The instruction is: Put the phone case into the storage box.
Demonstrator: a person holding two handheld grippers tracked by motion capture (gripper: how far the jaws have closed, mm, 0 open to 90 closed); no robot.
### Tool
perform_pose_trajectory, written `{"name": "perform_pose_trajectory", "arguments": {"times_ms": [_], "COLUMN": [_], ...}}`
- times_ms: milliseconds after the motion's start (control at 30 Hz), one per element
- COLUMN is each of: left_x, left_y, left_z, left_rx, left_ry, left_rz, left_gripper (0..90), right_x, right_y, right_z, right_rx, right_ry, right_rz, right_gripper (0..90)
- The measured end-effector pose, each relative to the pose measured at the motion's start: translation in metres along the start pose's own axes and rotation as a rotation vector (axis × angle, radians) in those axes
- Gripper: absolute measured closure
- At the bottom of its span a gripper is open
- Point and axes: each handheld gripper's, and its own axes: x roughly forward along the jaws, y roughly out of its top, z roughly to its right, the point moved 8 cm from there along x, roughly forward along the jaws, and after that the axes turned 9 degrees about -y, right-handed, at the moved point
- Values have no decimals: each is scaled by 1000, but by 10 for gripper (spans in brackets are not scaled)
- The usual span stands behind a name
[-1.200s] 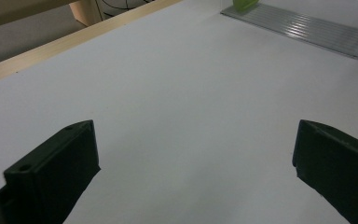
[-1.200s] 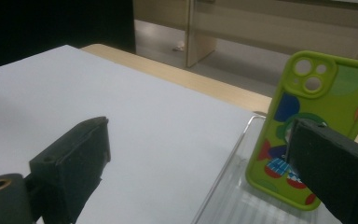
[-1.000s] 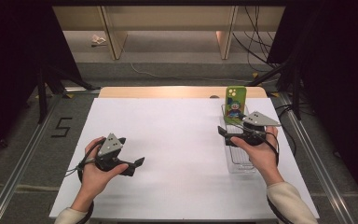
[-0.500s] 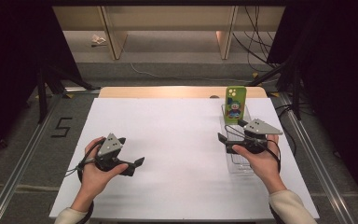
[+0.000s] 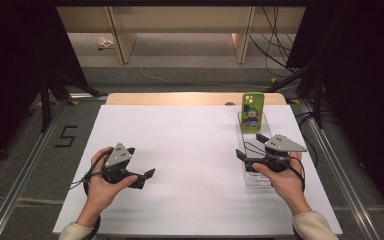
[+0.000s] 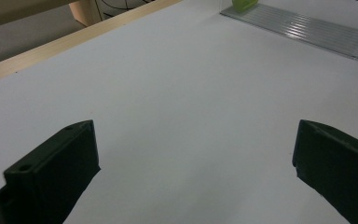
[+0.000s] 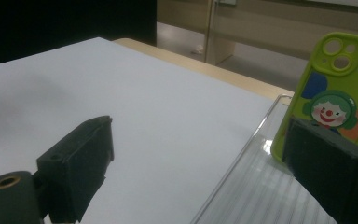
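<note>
Your right tongs (image 5: pixel 252 154), jaws wide and empty, sit nearest the upright phone case (image 5: pixel 253 111), just beyond them.

Probably a lab | white table (image 5: pixel 190 150) | rails (image 5: pixel 25 170) | cables (image 5: pixel 275 30)

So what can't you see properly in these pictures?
- Phone case: right gripper view, its bottom corner is behind the black jaw.
- Clear tray: high view, its near part is under the right tool and hand.
- Small thing on the floor: high view, too tiny to name.
</note>
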Motion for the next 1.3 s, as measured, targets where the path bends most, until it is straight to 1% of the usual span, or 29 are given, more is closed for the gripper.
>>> {"name": "perform_pose_trajectory", "arguments": {"times_ms": [533, 667, 1033, 1300], "left_x": [-1, -1, -1, -1], "left_y": [0, 0, 0, -1], "left_z": [-1, -1, -1, -1], "left_rx": [-6, -6, -8, -10], "left_ry": [-2, -2, -1, -2], "left_rz": [3, 4, 4, 6], "left_gripper": [0, 0, 0, 0], "right_x": [-12, -15, -23, -27], "right_y": [-9, -10, -19, -21], "right_z": [-2, -1, 1, 2], "right_rx": [3, 6, 9, 11], "right_ry": [13, 11, 5, 3], "right_rz": [9, 17, 8, 11], "right_gripper": [102, 102, 102, 102]}}
